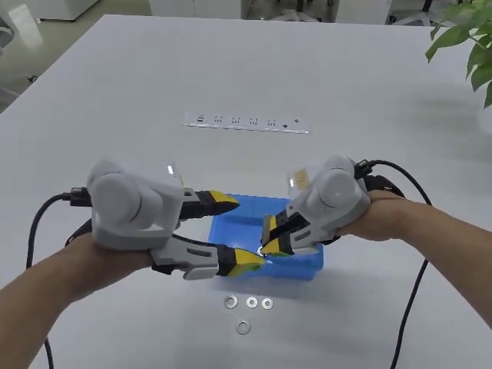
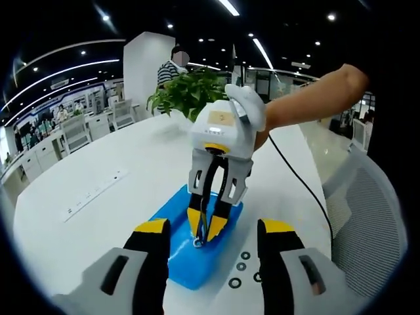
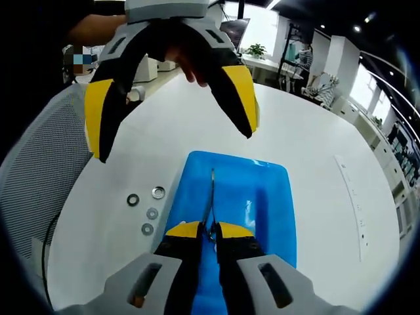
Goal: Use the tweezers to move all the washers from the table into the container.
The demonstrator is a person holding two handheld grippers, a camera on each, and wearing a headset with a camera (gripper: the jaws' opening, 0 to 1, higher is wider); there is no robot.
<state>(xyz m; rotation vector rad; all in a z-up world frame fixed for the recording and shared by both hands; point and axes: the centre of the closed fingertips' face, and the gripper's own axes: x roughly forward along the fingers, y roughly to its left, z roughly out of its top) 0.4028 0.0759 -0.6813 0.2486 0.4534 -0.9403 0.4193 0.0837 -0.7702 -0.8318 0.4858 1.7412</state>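
Washers (image 1: 252, 302) lie nearest the person on the white table (image 1: 346, 92): three in a short row just in front of the blue container (image 3: 259, 190) and a fourth (image 1: 243, 327) a little closer in, four in all and all still outside it. Just beyond them the two grippers meet over the container. The right gripper (image 1: 270, 244) has its jaws clenched on the tweezers (image 3: 210, 197), whose tips point down over the blue floor. In the left gripper view a small ring (image 2: 197, 243), which looks like a washer, sits at the tweezers' tip above the container, though it is too small to be sure of. The left gripper (image 1: 244, 233) faces it from the other side with its jaws spread wide and grasping nothing, one yellow tip over the container's far edge and the other by its near edge. Whether any washers already lie inside cannot be made out, since the glossy bottom shows only glare. As a judgement, the task is under way but far from finished: one piece seems about to be dropped in, and at least the four on the table are left to fetch one by one. Farther off lies a white power strip (image 1: 246, 121), and a leafy plant (image 1: 469, 38) stands at the far corner.
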